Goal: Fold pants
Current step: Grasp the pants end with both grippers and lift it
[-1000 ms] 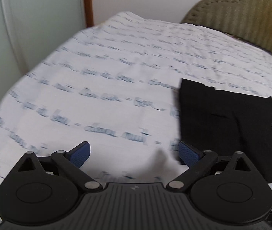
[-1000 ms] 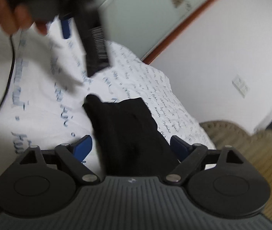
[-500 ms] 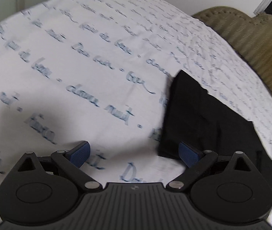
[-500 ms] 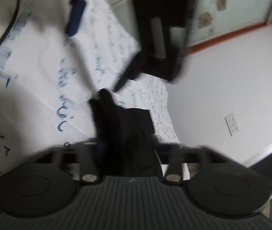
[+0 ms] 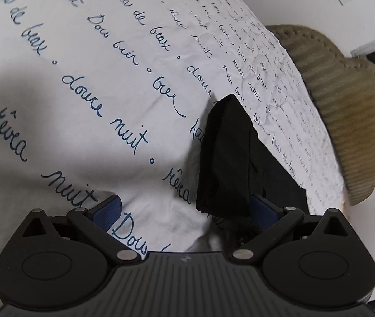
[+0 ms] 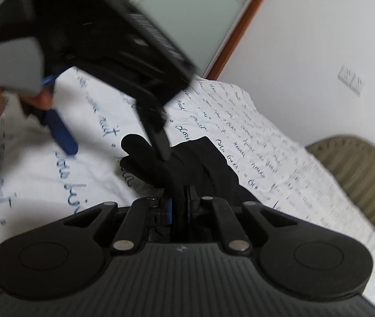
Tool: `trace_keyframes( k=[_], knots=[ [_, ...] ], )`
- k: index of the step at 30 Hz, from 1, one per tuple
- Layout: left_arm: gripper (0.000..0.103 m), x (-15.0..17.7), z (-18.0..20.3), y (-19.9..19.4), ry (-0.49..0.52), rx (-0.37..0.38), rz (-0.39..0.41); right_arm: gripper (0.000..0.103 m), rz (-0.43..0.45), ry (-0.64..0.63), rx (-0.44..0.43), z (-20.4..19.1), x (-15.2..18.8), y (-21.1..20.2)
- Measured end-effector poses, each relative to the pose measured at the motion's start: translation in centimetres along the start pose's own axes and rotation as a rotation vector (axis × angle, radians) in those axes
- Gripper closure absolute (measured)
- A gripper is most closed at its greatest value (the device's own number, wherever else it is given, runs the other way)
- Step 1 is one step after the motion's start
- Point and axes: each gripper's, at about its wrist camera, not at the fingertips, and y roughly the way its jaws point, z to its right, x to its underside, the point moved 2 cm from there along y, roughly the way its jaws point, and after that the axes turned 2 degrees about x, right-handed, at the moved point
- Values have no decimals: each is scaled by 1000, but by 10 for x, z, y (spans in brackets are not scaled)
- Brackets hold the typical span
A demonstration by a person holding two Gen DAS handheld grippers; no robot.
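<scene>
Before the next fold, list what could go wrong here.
1. The right hand-held gripper is shut on only a narrow bunch of the black pants; the fabric may slip out when pulled.
2. The left hand-held gripper is open, one finger beside the pants' edge; closing may miss it or pinch the script-printed bedsheet too.

One pants (image 5: 229,158) – two grippers (image 5: 184,211)
</scene>
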Motion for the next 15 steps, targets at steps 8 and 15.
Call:
trace_keyframes(
  k=[8, 15],
  knots=[
    [0, -8, 22, 35, -108, 141, -33, 95, 3, 123, -44, 21, -2, -7],
    [69, -22, 40, 64, -109, 207, -46, 95, 15, 225, -59, 41, -1, -9]
  ],
)
